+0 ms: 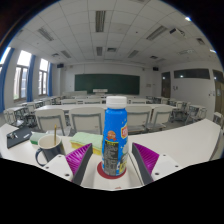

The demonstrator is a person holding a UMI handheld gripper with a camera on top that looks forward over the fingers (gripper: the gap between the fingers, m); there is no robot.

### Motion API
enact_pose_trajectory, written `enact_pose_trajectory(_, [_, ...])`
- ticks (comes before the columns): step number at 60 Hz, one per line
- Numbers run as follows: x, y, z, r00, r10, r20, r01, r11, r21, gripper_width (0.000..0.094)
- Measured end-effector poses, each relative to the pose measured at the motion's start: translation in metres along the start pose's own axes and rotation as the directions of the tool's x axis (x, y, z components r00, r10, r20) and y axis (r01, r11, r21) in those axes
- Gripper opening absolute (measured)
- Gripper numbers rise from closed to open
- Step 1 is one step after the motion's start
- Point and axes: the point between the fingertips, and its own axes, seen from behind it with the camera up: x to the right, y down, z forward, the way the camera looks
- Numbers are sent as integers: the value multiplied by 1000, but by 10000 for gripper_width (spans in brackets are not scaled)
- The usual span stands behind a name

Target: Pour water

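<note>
A plastic bottle (116, 135) with a blue cap and a blue-and-white label stands upright on a red round coaster (103, 171) on the white table (185, 140). My gripper (113, 162) is open. The bottle stands between its fingers, with a narrow gap to the purple pad at either side, left (82, 157) and right (146, 155). A dark mug (47, 151) with a handle stands on the table left of the left finger, with something thin sticking up out of it.
A green and pink item (77, 143) lies just behind the left finger. A dark flat object (18, 137) lies at the table's far left. Beyond the table are rows of desks and chairs (85, 120), a green chalkboard (106, 83) and windows (22, 75).
</note>
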Motion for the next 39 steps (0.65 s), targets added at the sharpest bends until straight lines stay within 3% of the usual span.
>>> enact_pose_trajectory(6, [-10, -4, -55, 1000, -16, 8, 16, 1000, 20, 846])
enact_pose_trajectory(19, [-85, 33, -169, 991, -12, 134, 13, 1000, -7, 845])
enact_pose_trajectory(27, [-121, 51, -208, 986, -4, 168, 0, 1000, 24, 853])
enact_pose_trajectory(39, [-143, 63, -207, 982, -14, 187, 7, 999, 38, 849])
